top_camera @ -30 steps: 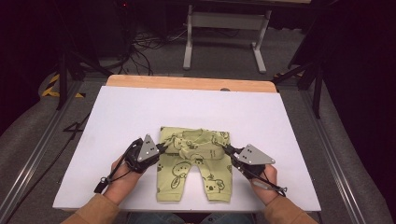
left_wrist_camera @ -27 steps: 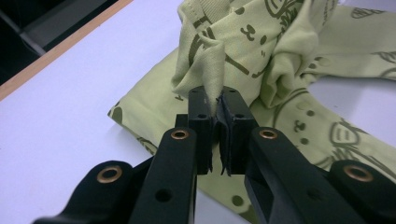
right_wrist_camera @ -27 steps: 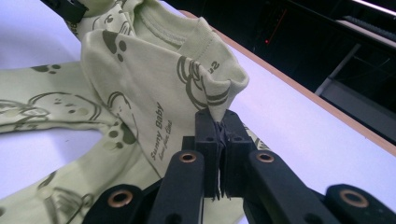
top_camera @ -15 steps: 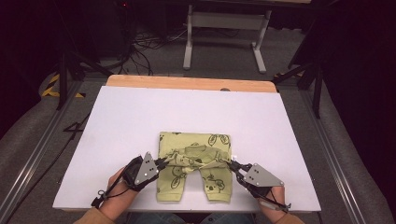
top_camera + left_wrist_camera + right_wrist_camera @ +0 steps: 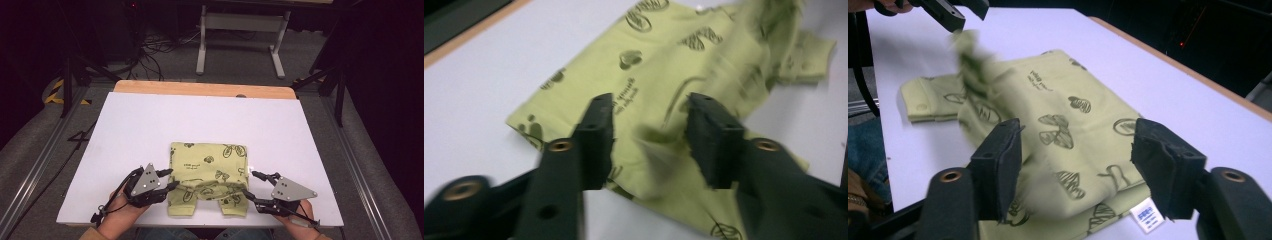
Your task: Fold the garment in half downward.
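The left gripper and right gripper are black, each topped by a grey three-cornered plate with small dark holes. Their blocky black fingers carry brass-ringed screw holes. Thin black cables trail back; tan sleeves show.

Tabletop evenly bright from overhead, surroundings dark, soft shadows, cloth smeared by motion blur in both gripper views, near jaws slightly soft, high view grainy

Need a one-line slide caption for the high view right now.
Both grippers, left and right, jaws just opening, flank folded green printed baby pants on the white table.
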Action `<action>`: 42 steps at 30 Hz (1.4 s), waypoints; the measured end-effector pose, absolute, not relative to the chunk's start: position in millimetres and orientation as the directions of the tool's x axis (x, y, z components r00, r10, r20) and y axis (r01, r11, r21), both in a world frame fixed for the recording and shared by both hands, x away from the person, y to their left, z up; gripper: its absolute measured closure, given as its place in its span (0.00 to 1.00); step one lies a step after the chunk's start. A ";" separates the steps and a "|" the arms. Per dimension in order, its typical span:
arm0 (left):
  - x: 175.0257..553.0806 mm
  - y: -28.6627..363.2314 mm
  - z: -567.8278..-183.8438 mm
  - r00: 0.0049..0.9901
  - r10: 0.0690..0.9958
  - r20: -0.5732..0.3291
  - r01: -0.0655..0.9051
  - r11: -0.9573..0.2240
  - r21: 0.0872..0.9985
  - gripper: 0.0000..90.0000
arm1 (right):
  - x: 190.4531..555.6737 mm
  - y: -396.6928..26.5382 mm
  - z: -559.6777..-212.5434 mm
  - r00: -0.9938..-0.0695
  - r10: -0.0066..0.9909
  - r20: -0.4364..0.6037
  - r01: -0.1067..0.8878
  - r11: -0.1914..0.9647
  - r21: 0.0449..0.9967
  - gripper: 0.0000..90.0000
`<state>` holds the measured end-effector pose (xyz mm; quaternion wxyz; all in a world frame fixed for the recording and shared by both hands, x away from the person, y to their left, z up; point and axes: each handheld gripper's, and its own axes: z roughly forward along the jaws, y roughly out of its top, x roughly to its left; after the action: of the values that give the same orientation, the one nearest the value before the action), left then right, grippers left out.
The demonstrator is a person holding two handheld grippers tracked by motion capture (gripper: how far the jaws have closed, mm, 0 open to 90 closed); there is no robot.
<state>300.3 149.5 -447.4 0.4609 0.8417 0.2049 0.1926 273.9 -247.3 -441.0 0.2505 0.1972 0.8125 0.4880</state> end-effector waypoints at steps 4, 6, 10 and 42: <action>308.0 154.4 -436.9 0.827 0.554 0.096 0.188 -0.434 0.881 0.44 | 277.5 -251.6 -426.9 -0.785 0.579 -0.221 0.059 0.424 0.904 0.32; 313.8 154.9 -433.6 0.821 0.565 0.082 0.200 -0.419 0.886 0.39 | 283.7 -253.2 -422.5 -0.782 0.588 -0.209 0.072 0.417 0.906 0.28; 326.3 154.0 -429.4 0.825 0.563 0.041 0.230 -0.401 0.887 0.28 | 298.6 -253.2 -417.4 -0.781 0.598 -0.180 0.103 0.407 0.908 0.20; 405.1 150.0 -418.0 0.781 0.622 -0.050 0.376 -0.405 0.834 0.06 | 378.4 -240.7 -405.8 -0.768 0.631 -0.107 0.244 0.443 0.863 0.12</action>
<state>405.1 150.0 -418.0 0.4545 0.8271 0.3015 0.1356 378.4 -240.7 -405.8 0.2125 0.2660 0.8224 0.4558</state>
